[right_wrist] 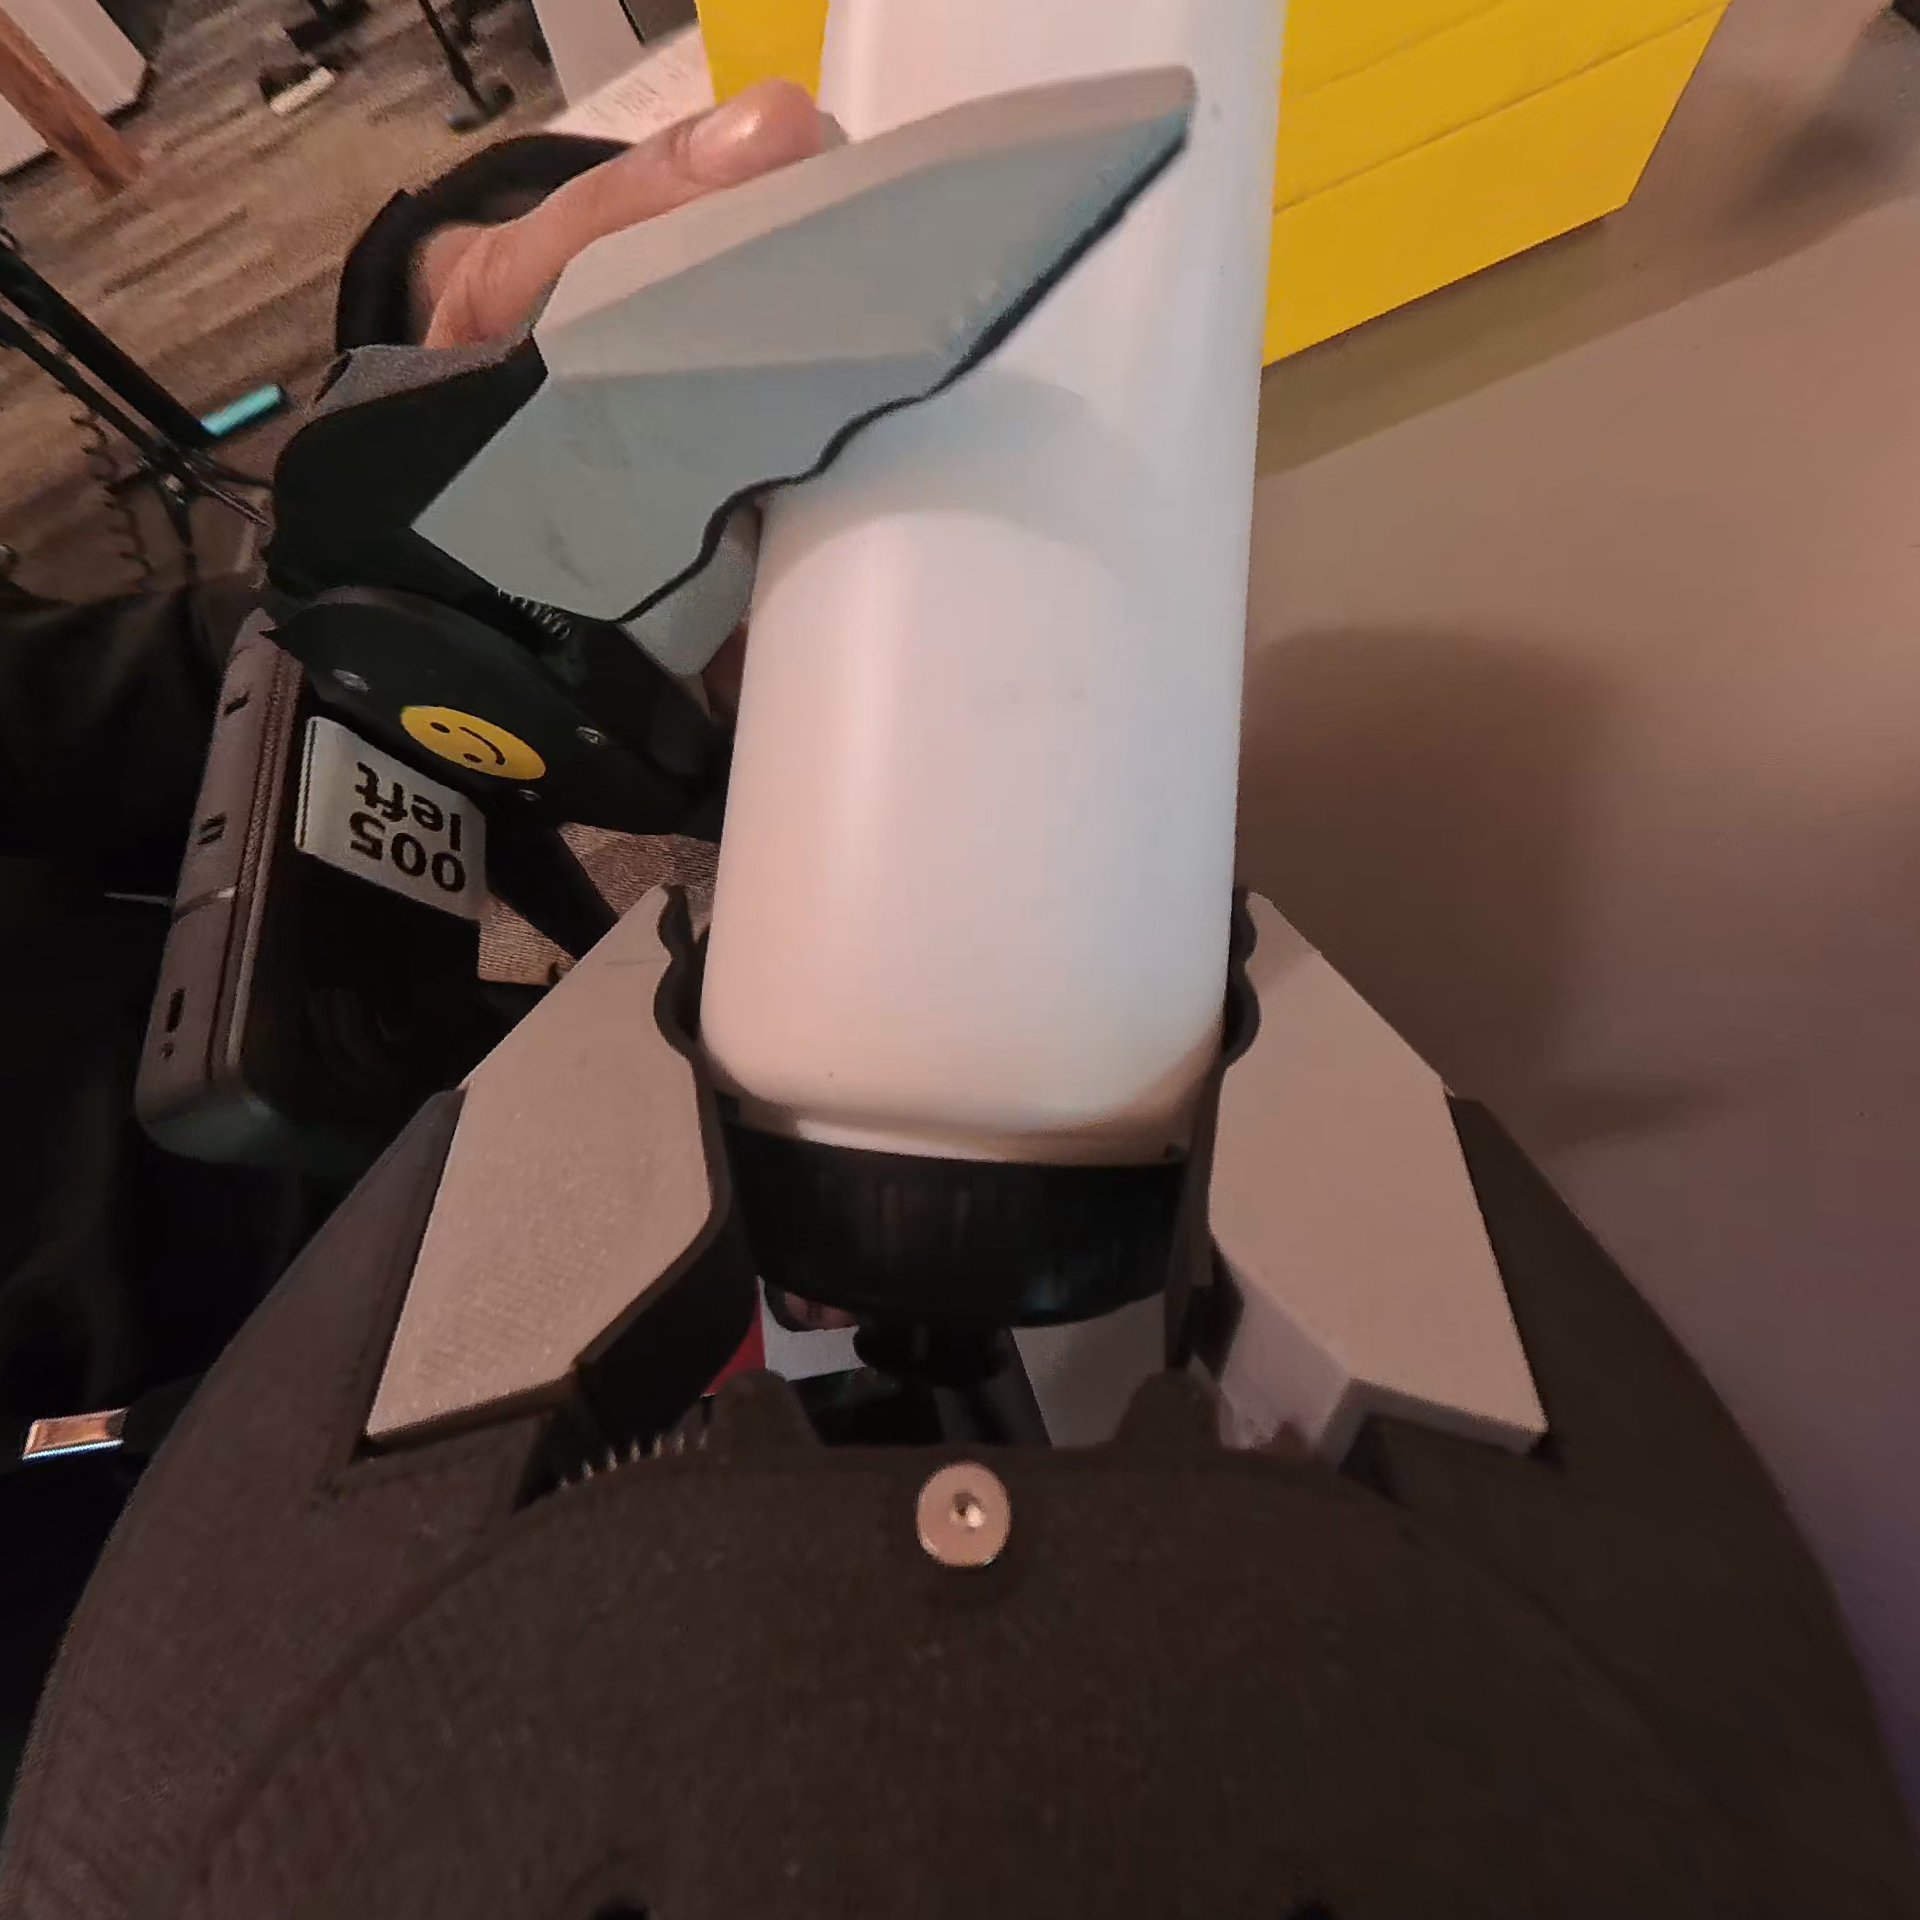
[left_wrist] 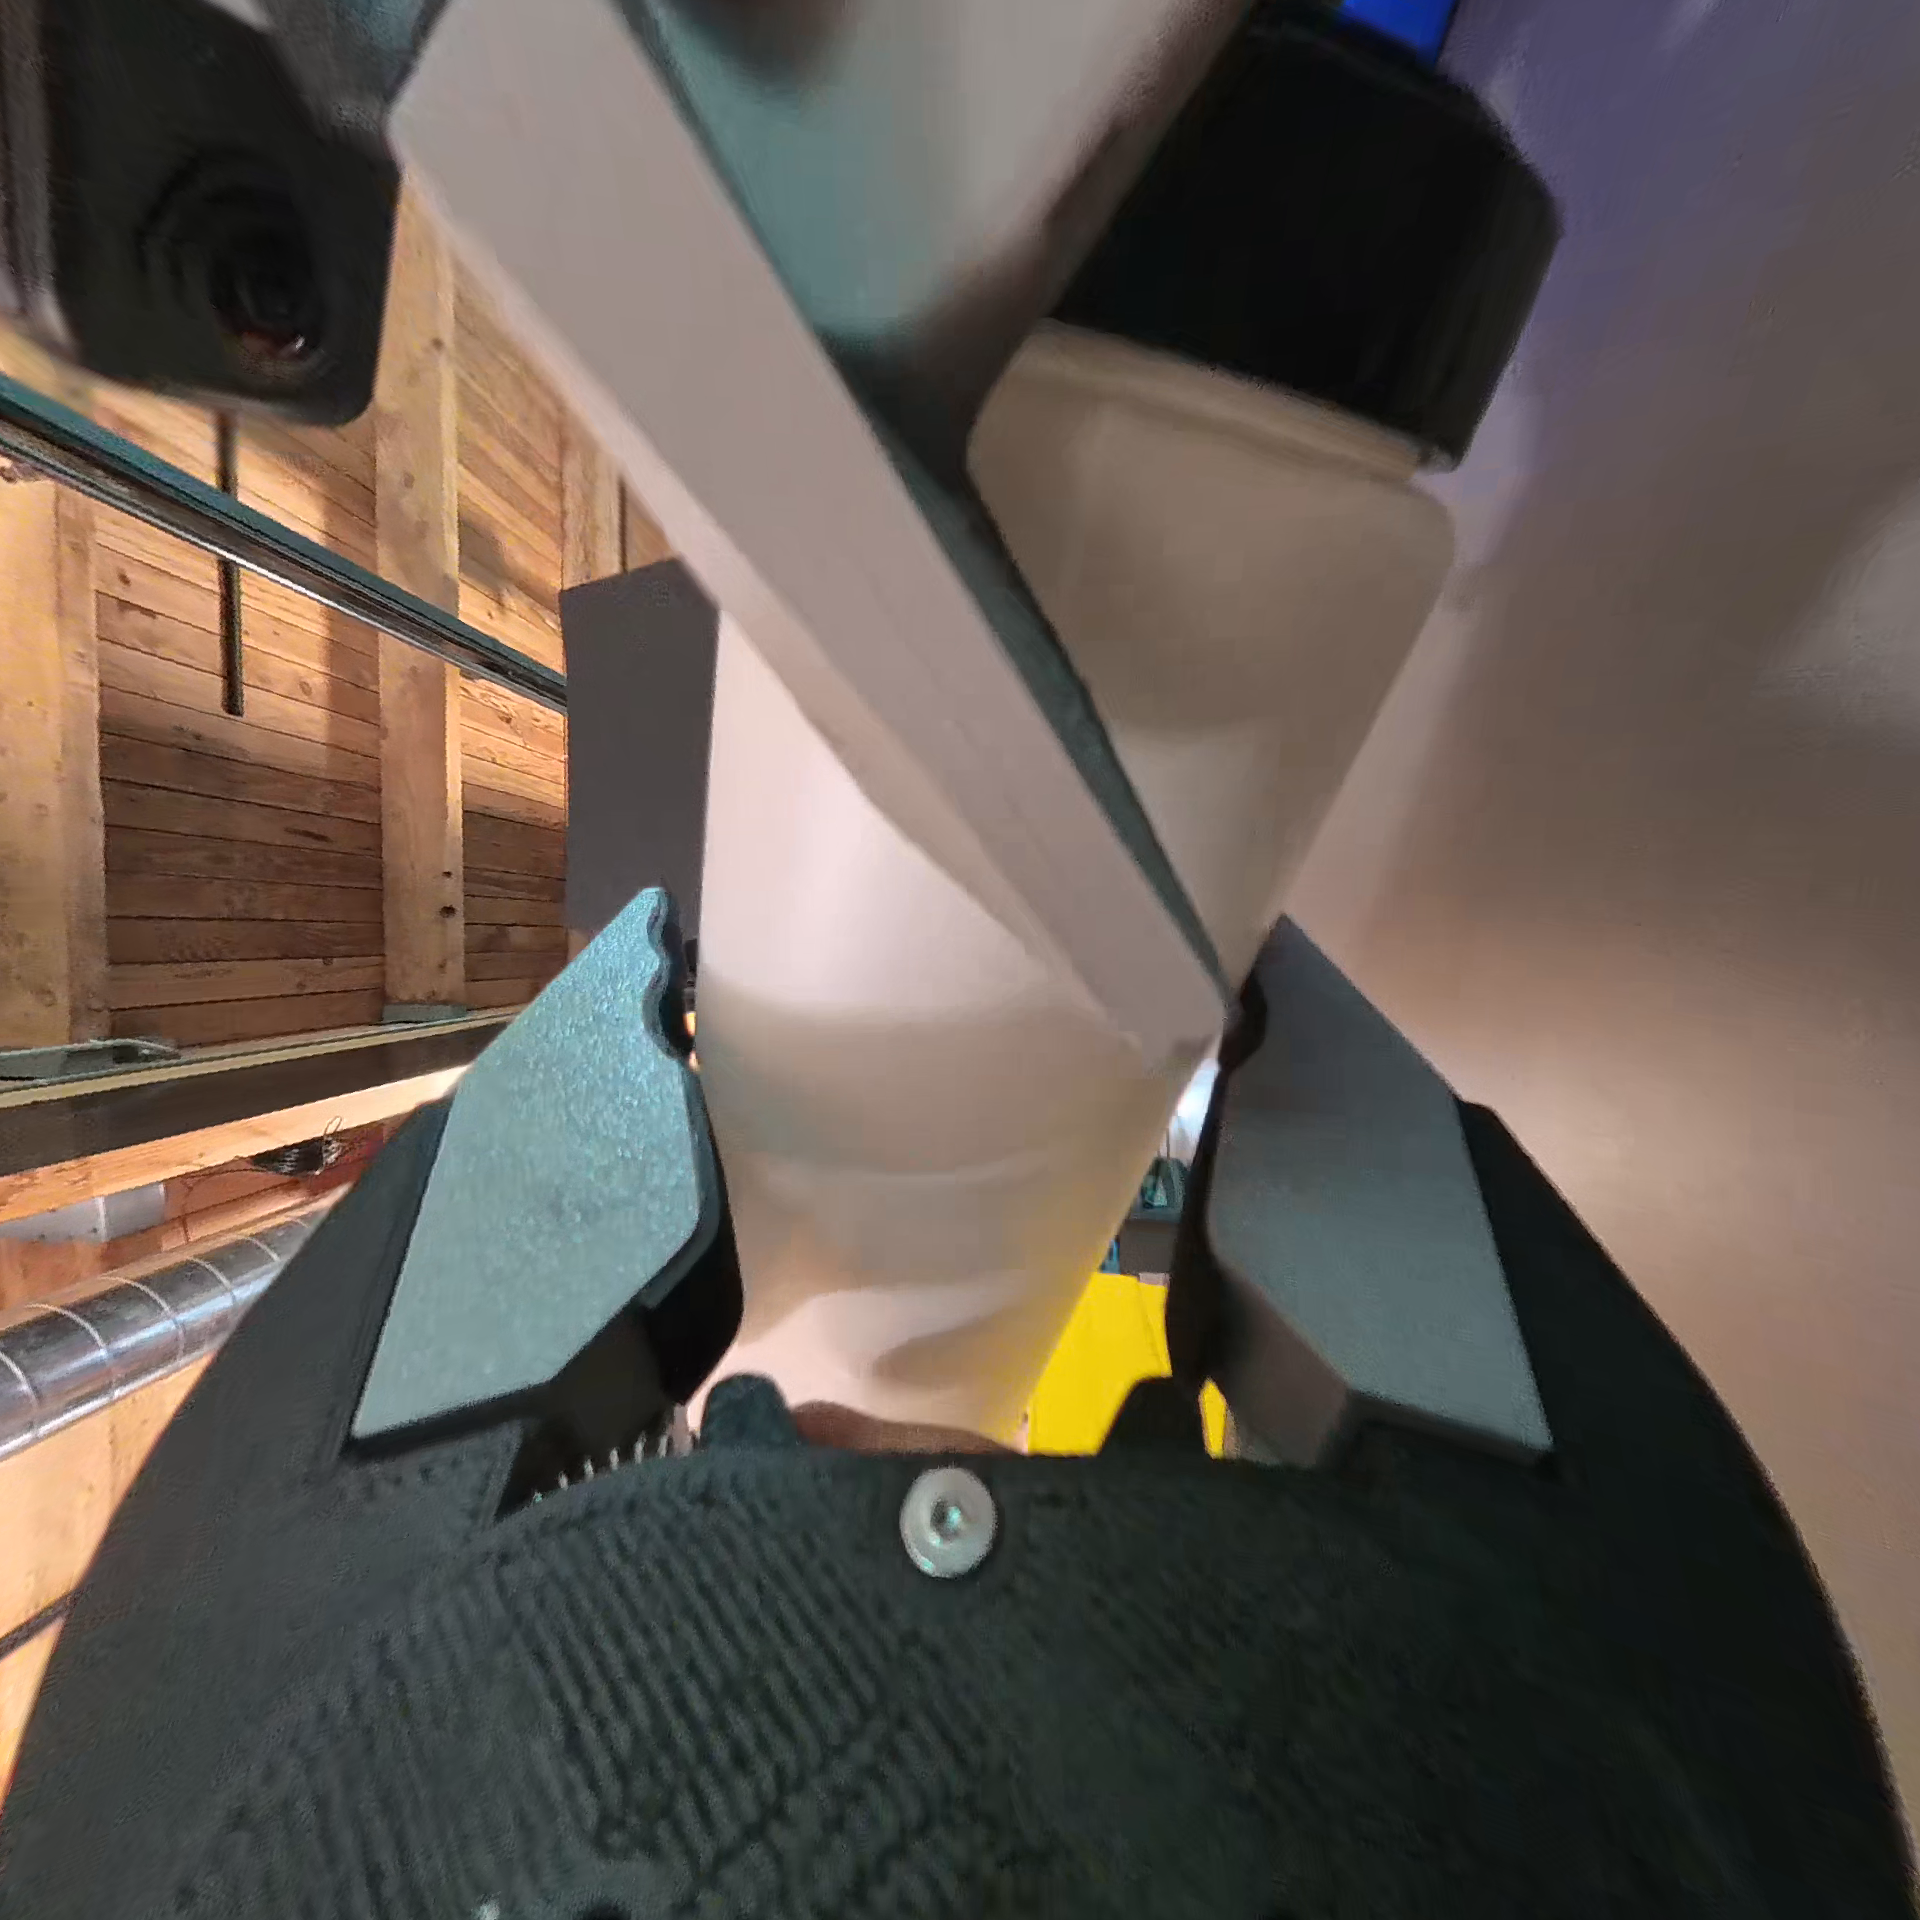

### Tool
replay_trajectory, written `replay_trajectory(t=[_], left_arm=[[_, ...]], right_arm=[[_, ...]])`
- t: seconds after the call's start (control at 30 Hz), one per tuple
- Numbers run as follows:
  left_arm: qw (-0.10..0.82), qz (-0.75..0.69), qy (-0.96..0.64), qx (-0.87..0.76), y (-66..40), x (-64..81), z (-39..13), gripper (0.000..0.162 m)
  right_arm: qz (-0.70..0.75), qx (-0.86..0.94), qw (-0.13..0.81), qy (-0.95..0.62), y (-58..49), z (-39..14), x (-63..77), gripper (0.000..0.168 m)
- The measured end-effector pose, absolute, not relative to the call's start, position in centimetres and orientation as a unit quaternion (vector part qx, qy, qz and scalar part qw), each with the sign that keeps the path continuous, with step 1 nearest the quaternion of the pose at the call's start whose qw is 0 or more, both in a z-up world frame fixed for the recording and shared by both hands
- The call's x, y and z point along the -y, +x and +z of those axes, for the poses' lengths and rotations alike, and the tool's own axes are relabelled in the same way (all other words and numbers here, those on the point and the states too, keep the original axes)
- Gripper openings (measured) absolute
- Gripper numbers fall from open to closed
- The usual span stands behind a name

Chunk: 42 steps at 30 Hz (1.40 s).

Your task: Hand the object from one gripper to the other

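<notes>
A white bottle (right_wrist: 987, 727) with a black cap (right_wrist: 956, 1216) is held in the air by both grippers. My right gripper (right_wrist: 961, 935) is shut on the bottle's body just above the cap. My left gripper grips the bottle farther up, and its upper finger (right_wrist: 810, 343) lies across the body. In the left wrist view my left gripper (left_wrist: 956, 987) is shut around the bottle (left_wrist: 904, 1122). A finger of the right gripper (left_wrist: 727, 520) crosses it diagonally, and the cap (left_wrist: 1320, 239) is at the top right. The bottle's far end is out of frame.
A yellow box (right_wrist: 1455, 156) stands on the grey table (right_wrist: 1558, 727) behind the bottle. A person's hand (right_wrist: 623, 197) holds the left gripper. A wooden wall (left_wrist: 260, 779) and a metal duct (left_wrist: 125, 1340) show at the left.
</notes>
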<state>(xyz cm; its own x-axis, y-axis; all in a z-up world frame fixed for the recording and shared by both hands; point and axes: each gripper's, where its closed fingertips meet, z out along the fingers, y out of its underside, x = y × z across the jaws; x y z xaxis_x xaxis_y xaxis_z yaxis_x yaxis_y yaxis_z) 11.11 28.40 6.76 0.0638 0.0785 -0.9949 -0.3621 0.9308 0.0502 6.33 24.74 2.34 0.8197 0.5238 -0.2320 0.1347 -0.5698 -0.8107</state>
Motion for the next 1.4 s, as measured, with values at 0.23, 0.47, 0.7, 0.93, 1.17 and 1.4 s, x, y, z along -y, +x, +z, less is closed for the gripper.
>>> replay_trajectory(t=[0.23, 0.47, 0.7, 0.93, 1.17, 1.4], left_arm=[[0.747, 0.138, -0.126, -0.638, 10.0, -29.6, 9.0, 0.095], [0.735, 0.114, -0.167, -0.647, 9.9, -30.5, 8.6, 0.099], [0.716, 0.107, -0.197, -0.661, 10.1, -31.4, 7.6, 0.099], [0.712, 0.132, -0.186, -0.664, 10.4, -31.6, 6.8, 0.106], [0.722, 0.092, -0.232, -0.645, 9.7, -32.4, 8.4, 0.096], [0.643, -0.049, -0.388, -0.658, 9.8, -33.2, 6.7, 0.118]], right_arm=[[0.276, 0.178, 0.442, -0.835, 7.0, 4.0, -24.4, 0.099], [0.271, 0.174, 0.449, -0.833, 7.2, 4.1, -24.7, 0.099], [0.296, 0.160, 0.440, -0.832, 7.7, 3.9, -24.6, 0.099], [0.317, 0.165, 0.416, -0.836, 7.5, 3.2, -24.1, 0.098], [0.258, 0.161, 0.466, -0.831, 9.6, 5.0, -24.5, 0.097], [0.300, 0.133, 0.479, -0.814, 10.5, 5.6, -24.6, 0.096]])
